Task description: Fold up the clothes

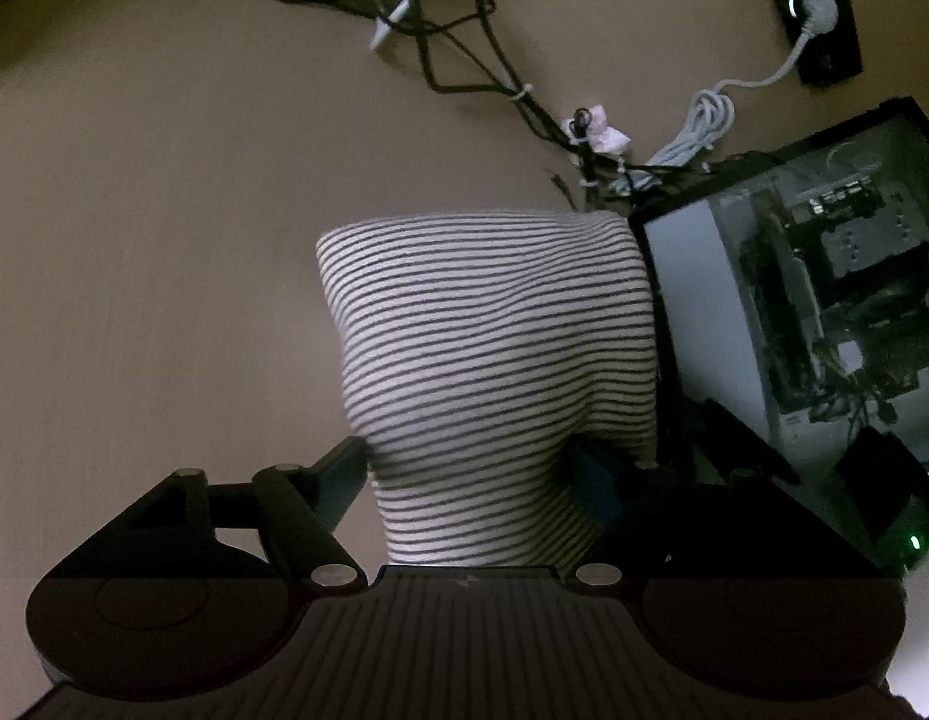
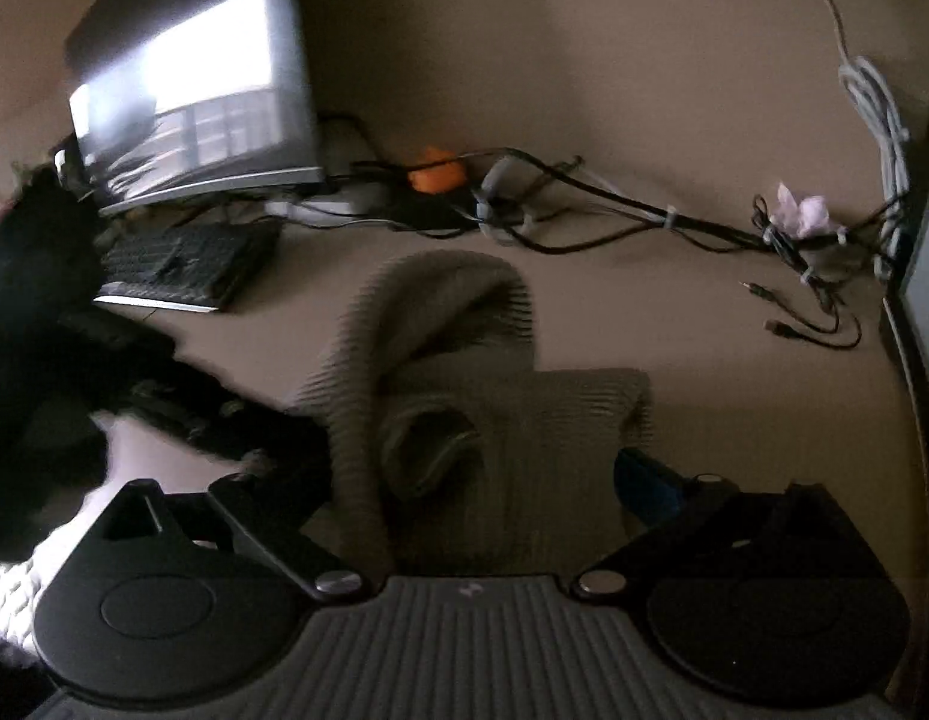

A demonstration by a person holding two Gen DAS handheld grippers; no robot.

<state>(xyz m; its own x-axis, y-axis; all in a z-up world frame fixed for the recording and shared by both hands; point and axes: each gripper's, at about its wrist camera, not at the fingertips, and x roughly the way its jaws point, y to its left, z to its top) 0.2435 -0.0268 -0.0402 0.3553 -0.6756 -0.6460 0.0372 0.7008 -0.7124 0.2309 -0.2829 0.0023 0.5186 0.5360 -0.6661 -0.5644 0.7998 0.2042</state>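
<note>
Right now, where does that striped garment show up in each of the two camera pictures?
Left wrist view: the striped garment fills the centre, hanging between the left gripper's fingers, beside the open computer case.
Right wrist view: it sits at centre, blurred and bunched, between the right gripper's fingers.
Shared landmark: the pale pink scrap tied on the cable bundle.
</note>
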